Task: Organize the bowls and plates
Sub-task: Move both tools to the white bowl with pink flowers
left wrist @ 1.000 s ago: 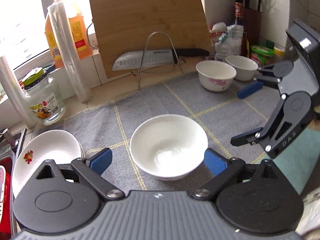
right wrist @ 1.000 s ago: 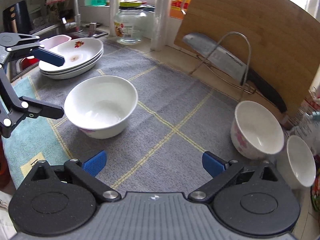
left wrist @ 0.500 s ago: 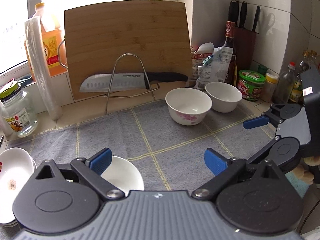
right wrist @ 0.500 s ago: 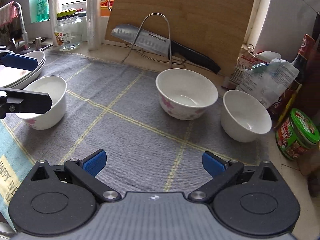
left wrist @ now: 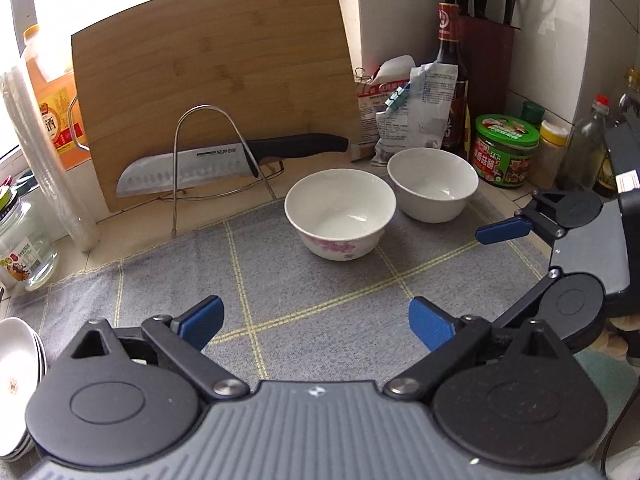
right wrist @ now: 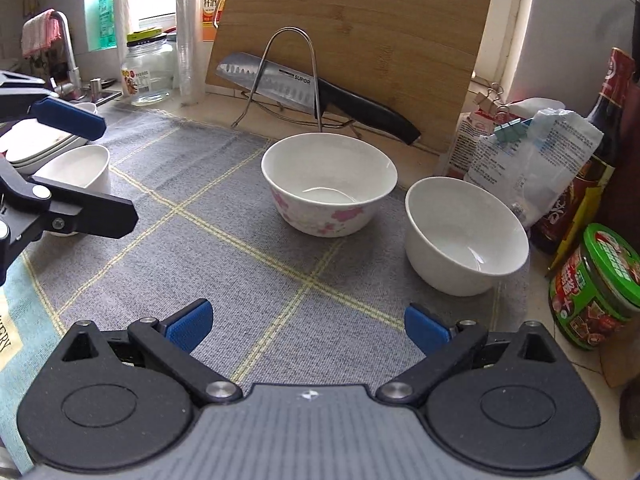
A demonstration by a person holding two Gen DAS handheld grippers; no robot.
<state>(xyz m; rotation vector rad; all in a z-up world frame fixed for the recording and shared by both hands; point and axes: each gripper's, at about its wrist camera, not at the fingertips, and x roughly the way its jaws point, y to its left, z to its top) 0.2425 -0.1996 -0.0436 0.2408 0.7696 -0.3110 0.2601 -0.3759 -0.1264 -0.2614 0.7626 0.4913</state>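
A pink-flowered white bowl stands on the grey mat, with a plain white bowl just right of it. A third white bowl sits at the mat's left, beside stacked plates. My left gripper is open over bare mat, short of the flowered bowl. My right gripper is open too, nothing between its fingers, facing both bowls. Each gripper shows at the side of the other's view.
A bamboo cutting board leans at the back with a knife in a wire rack. Bags, a dark bottle, a green-lidded jar and a knife block crowd the right. A glass jar and film roll stand left.
Both views have swung right, away from the left bowl and plates, toward the two bowls at the back right. Both grippers stay open and empty.
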